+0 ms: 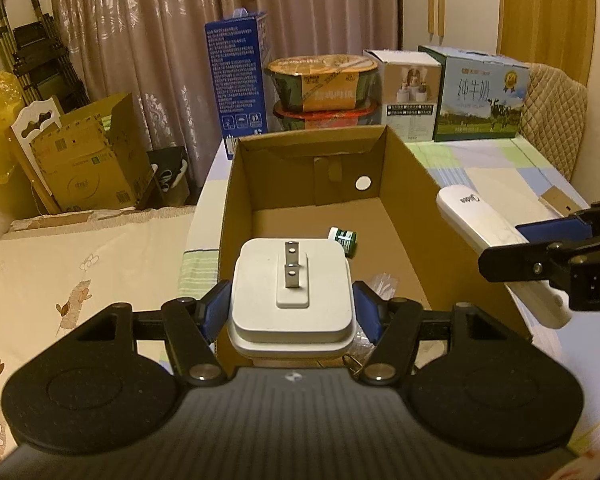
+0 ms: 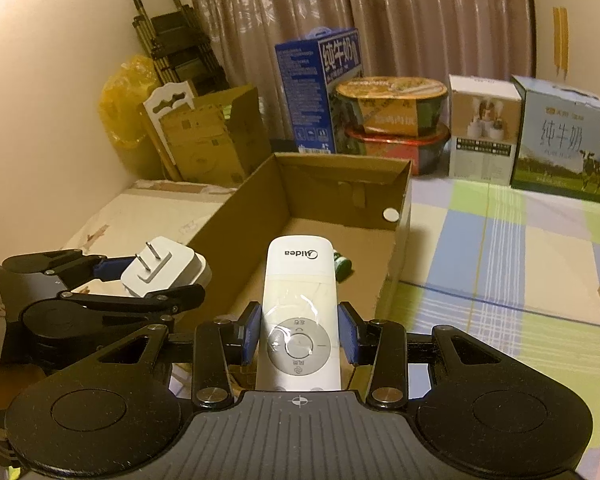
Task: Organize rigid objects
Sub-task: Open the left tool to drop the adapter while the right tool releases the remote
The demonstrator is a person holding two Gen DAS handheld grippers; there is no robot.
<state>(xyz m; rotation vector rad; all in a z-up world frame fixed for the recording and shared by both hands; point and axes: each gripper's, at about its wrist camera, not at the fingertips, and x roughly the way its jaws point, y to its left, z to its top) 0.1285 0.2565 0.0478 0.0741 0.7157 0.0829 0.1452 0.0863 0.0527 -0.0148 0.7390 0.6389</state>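
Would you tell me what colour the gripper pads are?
Blue pads, gripping the white charger; clearest in the left wrist view.

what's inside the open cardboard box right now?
In the cardboard box: a small green bottle lying on the floor and some clear plastic wrap nearer the front. The white charger in the left gripper covers the near floor.

Both tongs (image 1: 292,308) (image 2: 300,338) clamped, tilted downward
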